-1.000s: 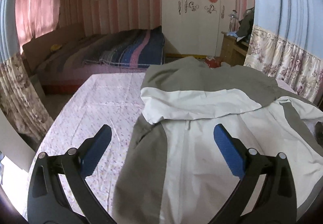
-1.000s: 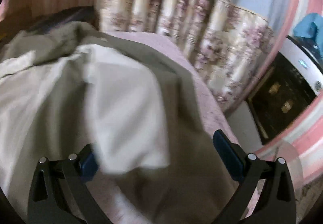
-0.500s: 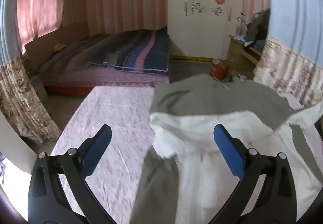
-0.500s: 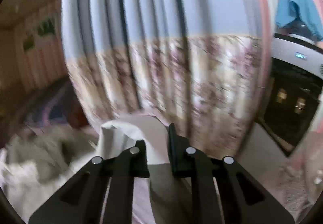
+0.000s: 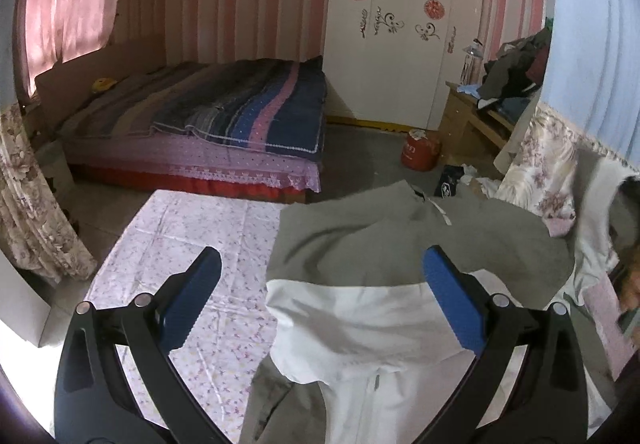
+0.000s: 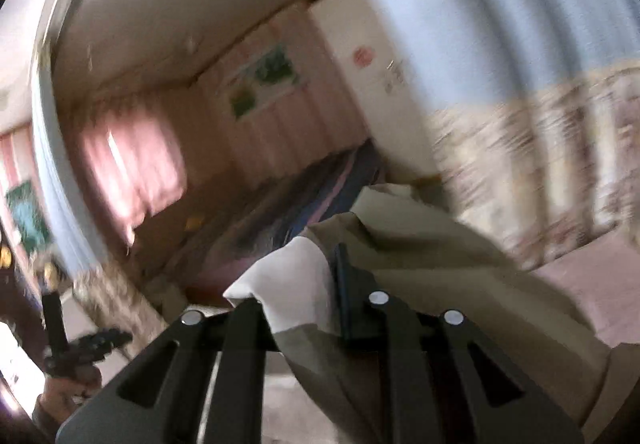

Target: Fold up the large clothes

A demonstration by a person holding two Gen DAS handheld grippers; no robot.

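Note:
A large grey-and-white jacket (image 5: 380, 328) lies on the table with the floral cloth (image 5: 192, 244), its grey hood toward the far edge and its white zipped front near me. My left gripper (image 5: 320, 296) is open and empty above the collar. My right gripper (image 6: 316, 284) is shut on the jacket's sleeve (image 6: 292, 280) and holds it lifted in the air; the right wrist view is blurred. The raised sleeve also shows at the right edge of the left wrist view (image 5: 596, 211).
A bed with a striped quilt (image 5: 224, 115) stands beyond the table. A white wardrobe (image 5: 400, 23), a red container (image 5: 420, 151) on the floor and a wooden desk piled with clothes (image 5: 500, 95) are at the back right. Floral curtains (image 5: 552, 159) hang to the right.
My right gripper closed on the sleeve and lifted it, swinging up and toward the left. My left gripper pulled back and tilted up, still open.

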